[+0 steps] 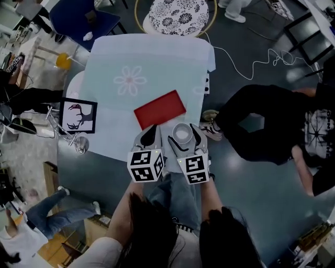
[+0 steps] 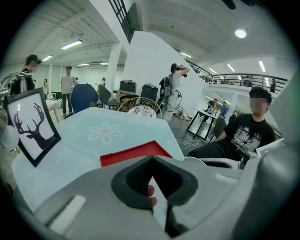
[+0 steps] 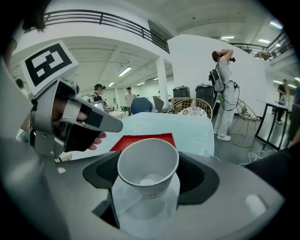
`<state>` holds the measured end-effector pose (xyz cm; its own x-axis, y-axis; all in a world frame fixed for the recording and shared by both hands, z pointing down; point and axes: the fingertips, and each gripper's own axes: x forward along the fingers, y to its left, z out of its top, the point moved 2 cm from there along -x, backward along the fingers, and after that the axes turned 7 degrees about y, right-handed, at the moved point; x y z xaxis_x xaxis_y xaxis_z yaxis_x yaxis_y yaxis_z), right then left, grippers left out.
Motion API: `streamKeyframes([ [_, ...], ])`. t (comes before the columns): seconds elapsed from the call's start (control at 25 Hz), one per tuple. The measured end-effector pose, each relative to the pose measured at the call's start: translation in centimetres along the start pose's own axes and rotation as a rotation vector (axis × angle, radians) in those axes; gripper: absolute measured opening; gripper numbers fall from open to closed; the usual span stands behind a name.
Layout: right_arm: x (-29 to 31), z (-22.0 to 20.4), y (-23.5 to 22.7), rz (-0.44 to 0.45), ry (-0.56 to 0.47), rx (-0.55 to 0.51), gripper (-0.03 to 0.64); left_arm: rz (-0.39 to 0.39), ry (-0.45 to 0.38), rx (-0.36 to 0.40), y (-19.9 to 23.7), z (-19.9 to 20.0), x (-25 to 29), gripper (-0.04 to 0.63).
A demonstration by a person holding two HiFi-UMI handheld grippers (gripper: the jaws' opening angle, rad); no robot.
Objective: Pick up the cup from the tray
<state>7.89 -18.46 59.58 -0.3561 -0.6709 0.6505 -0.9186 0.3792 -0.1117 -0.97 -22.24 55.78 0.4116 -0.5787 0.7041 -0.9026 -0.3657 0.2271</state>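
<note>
My right gripper [image 1: 182, 137] is shut on a white paper cup [image 1: 181, 134], over the near edge of the table. In the right gripper view the cup [image 3: 147, 164] stands upright between the two dark jaws, empty and open at the top. It is off the flat red tray [image 1: 159, 109], which lies bare on the pale blue cloth just beyond. My left gripper [image 1: 152, 134] sits close to the left of the cup, shut on nothing. The left gripper view looks over the tray [image 2: 133, 153].
A framed deer picture [image 1: 78, 115] stands at the table's left edge, with a wine glass [image 1: 79, 144] beside it. A person in black [image 1: 272, 125] sits close to the right of the table. A chair with a patterned cushion [image 1: 175, 15] is at the far side.
</note>
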Motion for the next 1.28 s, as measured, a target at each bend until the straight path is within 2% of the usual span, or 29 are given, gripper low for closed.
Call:
streamKeyframes([
  [0.2,-0.2,0.0,0.3,0.017,-0.013,0.009,0.391,0.022,0.017,0.013,-0.1,-0.5,-0.1,0.000],
  [0.32,-0.3,0.4,0.4,0.051,-0.023,0.018,0.438,0.018,0.025,0.023,-0.1,-0.8,-0.1,0.000],
  [0.56,-2.2,2.4,-0.1,0.029,-0.081,0.013,0.453,0.021,0.017,0.022,0.0,-0.8,-1.1,0.000],
  [0.96,-7.9,9.1,2.1,-0.007,-0.193,-0.028,0.453,0.007,-0.113,0.023,0.1,2.7,-8.0,0.000],
  [1.28,-11.4,12.1,4.0,-0.017,-0.239,-0.027,0.449,0.001,-0.243,0.006,-0.4,5.0,-12.8,0.000],
])
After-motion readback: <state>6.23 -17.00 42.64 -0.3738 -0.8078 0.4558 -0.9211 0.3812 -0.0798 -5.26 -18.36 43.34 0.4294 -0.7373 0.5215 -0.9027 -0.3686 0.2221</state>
